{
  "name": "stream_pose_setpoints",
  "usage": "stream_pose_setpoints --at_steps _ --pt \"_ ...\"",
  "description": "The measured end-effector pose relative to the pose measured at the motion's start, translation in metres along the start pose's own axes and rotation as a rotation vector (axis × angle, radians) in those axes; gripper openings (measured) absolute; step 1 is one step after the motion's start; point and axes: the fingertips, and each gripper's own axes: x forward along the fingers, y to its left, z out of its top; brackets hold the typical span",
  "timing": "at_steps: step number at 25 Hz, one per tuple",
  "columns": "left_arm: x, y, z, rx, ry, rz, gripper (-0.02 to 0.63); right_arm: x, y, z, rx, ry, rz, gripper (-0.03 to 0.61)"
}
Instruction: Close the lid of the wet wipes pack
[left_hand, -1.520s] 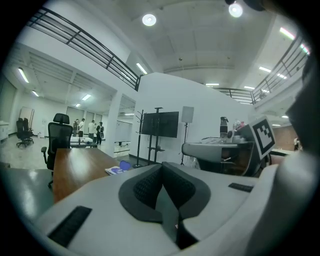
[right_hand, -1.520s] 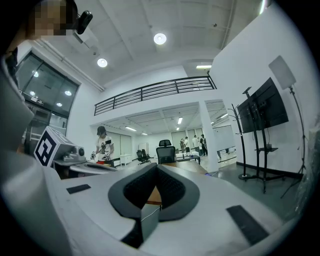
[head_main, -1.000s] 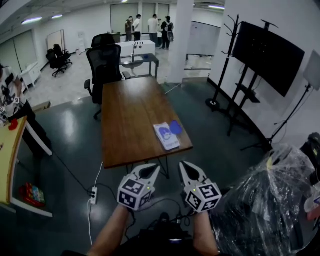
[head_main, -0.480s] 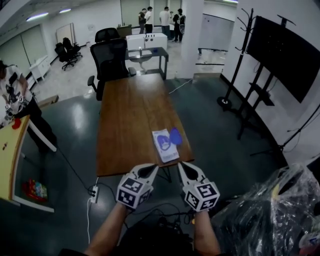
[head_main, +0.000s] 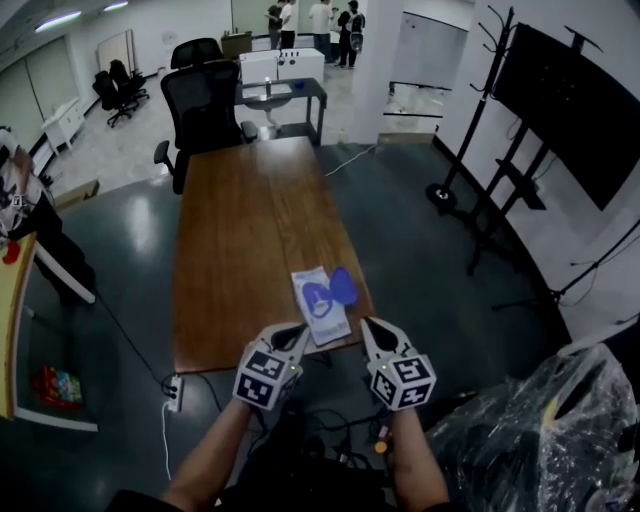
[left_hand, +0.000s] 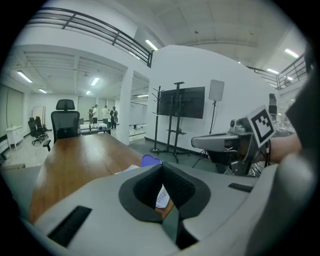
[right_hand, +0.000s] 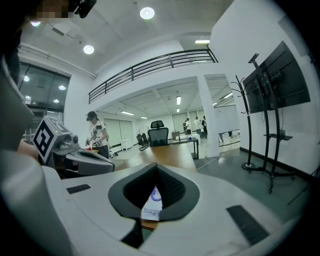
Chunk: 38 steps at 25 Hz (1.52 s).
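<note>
Left gripper (head_main: 297, 332): smooth grey plastic, pointed jaws clenched together on nothing, just off the desk's near edge.
Desk (head_main: 240, 230): long rectangular top of brown wood grain.
Wet wipes pack (head_main: 318, 300): flat, soft white rectangle with blue print, lying near the desk's near right corner.
Lid (head_main: 343, 287): rounded blue flap, open, raised on the pack's right side.
Right gripper (head_main: 371, 326): same grey shell, jaws pressed shut, empty, off the near right corner.

The wet wipes pack (head_main: 318, 302) is showing white with blue print, its lid (head_main: 343, 287) plain blue. The table (head_main: 240, 220) is showing brown wood grain.
</note>
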Motion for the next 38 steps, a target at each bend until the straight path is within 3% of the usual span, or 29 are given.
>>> stream_pose_setpoints --at_steps 11,20,24,31,38 --pt "0.083 0.065 -0.031 -0.021 0.119 -0.052 0.006 0.100 -0.085 -0.035 0.010 0.125 -0.159 0.008" --pt "0.123 0.098 -0.067 -0.053 0.218 -0.071 0.006 0.143 -0.125 -0.077 0.114 0.239 -0.229 0.008" --pt "0.130 0.103 -0.076 -0.063 0.239 -0.076 0.006 0.143 -0.120 -0.076 0.156 0.244 -0.178 0.008" --pt "0.131 0.104 -0.082 -0.095 0.249 -0.087 0.006 0.151 -0.071 -0.066 0.173 0.250 0.015 0.008" --pt "0.126 0.106 -0.086 -0.118 0.252 -0.080 0.006 0.173 -0.032 -0.085 0.150 0.320 0.102 0.008"
